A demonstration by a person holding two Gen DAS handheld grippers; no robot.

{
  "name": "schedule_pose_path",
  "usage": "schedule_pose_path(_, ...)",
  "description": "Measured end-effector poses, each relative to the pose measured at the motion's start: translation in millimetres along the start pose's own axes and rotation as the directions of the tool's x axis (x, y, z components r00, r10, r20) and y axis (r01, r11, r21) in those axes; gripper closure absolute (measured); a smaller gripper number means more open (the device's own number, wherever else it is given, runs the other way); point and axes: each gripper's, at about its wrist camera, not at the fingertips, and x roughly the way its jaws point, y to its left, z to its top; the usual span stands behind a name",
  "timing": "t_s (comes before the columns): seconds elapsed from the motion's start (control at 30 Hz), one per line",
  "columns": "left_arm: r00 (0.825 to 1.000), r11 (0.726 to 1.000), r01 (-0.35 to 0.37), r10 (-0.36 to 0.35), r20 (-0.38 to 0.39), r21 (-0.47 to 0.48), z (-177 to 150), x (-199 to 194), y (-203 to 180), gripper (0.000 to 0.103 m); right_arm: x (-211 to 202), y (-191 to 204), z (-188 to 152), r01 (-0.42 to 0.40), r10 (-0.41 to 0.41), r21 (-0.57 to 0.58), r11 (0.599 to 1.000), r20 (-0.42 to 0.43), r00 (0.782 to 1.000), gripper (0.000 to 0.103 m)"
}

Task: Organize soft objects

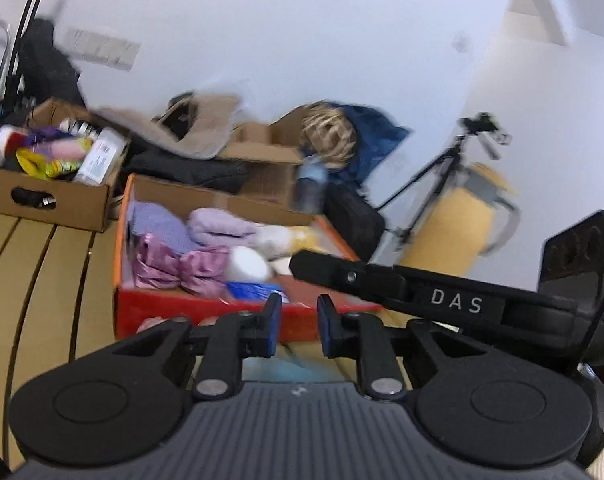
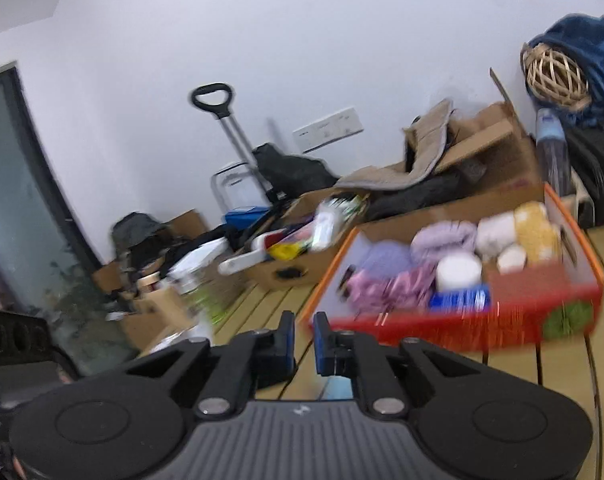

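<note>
An orange-red shoebox (image 1: 222, 316) stands on the slatted wooden table (image 1: 42, 264), just beyond my left gripper (image 1: 299, 312). It holds lilac towels (image 1: 222, 222), a pink satin cloth (image 1: 170, 266), a white round item (image 1: 248, 264) and a yellow plush (image 1: 298, 236). The left jaws stand a little apart with nothing between the pads. My right gripper (image 1: 302, 262) reaches in from the right over the box's near right corner. In the right wrist view the shoebox (image 2: 422, 326) lies ahead to the right of my right gripper (image 2: 304, 324), whose jaws are almost together and hold nothing.
A cardboard box (image 1: 50, 200) of bottles and packets sits behind the shoebox on the left. More cartons, dark clothes and a wicker ball (image 1: 328, 136) pile up along the wall. A tripod (image 1: 434, 176) and a yellow cylinder (image 1: 450, 232) stand at the right; a trolley handle (image 2: 214, 98) rises at the back.
</note>
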Motion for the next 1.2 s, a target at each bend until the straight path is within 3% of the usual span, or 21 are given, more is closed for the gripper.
schedule_pose_path(0.07,0.995,0.996,-0.089,0.088,-0.042,-0.022,0.2,20.6,22.5,0.084,37.5,-18.8,5.3,0.054,-0.053,0.011,0.999,-0.041,0.998,0.093)
schedule_pose_path(0.13,0.997,0.997,-0.071,0.07,-0.038,-0.025,-12.6,15.2,36.4,0.082,51.4,-38.4,0.5,0.085,-0.083,0.033,0.996,-0.076,0.994,0.091)
schedule_pose_path(0.27,0.998,0.998,-0.063,0.062,-0.027,-0.014,-43.9,-8.8,32.8,0.06,13.6,-63.7,-21.9,0.057,-0.054,0.038,0.998,-0.072,0.996,0.082)
schedule_pose_path(0.33,0.998,1.0,-0.026,0.026,-0.049,-0.015,-60.2,-12.4,22.6,0.052,-13.4,-68.5,-39.0,0.097,-0.097,-0.004,0.995,-0.068,0.993,0.062)
schedule_pose_path(0.4,0.996,1.0,0.009,-0.01,-0.09,-0.007,-73.1,-8.4,6.5,0.048,-39.6,-71.0,-59.2,0.189,-0.194,-0.07,0.979,-0.066,0.979,0.053)
schedule_pose_path(0.47,0.992,1.0,0.028,-0.028,-0.12,0.004,-85.9,0.1,-11.7,0.042,-56.5,-76.7,-74.0,0.278,-0.285,-0.101,0.955,-0.062,0.956,0.05)
schedule_pose_path(0.53,0.99,0.999,0.028,-0.024,-0.139,0.028,-97.4,10.8,-28.0,0.036,-65.2,-88.1,-87.9,0.295,-0.298,-0.049,0.954,-0.081,0.951,0.049)
schedule_pose_path(0.6,0.988,0.999,0.026,-0.02,-0.155,0.039,-103.6,24.0,-36.7,0.037,-65.6,-102.5,-100.1,0.255,-0.25,0.038,0.966,-0.109,0.962,0.049)
schedule_pose_path(0.7,0.979,1.0,0.018,-0.015,-0.203,0.011,-109.8,44.3,-38.0,0.05,-61.1,-113.9,-111.5,0.208,-0.196,0.11,0.972,-0.114,0.974,0.052)
schedule_pose_path(0.77,0.977,0.999,0.039,-0.04,-0.211,-0.009,-112.2,47.9,-38.7,0.054,-60.2,-118.0,-114.0,0.167,-0.152,0.149,0.975,-0.109,0.982,0.056)
schedule_pose_path(0.83,0.976,0.998,0.06,-0.063,-0.21,-0.019,-112.5,48.0,-38.0,0.06,-59.5,-121.6,-115.9,0.135,-0.116,0.182,0.974,-0.111,0.987,0.066)
schedule_pose_path(0.93,0.972,0.995,0.075,-0.086,-0.217,-0.059,-114.2,51.7,-35.5,0.061,-59.6,-123.2,-119.6,0.106,-0.082,0.213,0.971,-0.116,0.99,0.068)
schedule_pose_path(1.2,0.98,0.996,0.076,-0.085,-0.182,-0.053,-114.0,43.5,-40.1,0.063,-62.1,-122.7,-118.8,0.103,-0.077,0.254,0.962,-0.112,0.991,0.076)
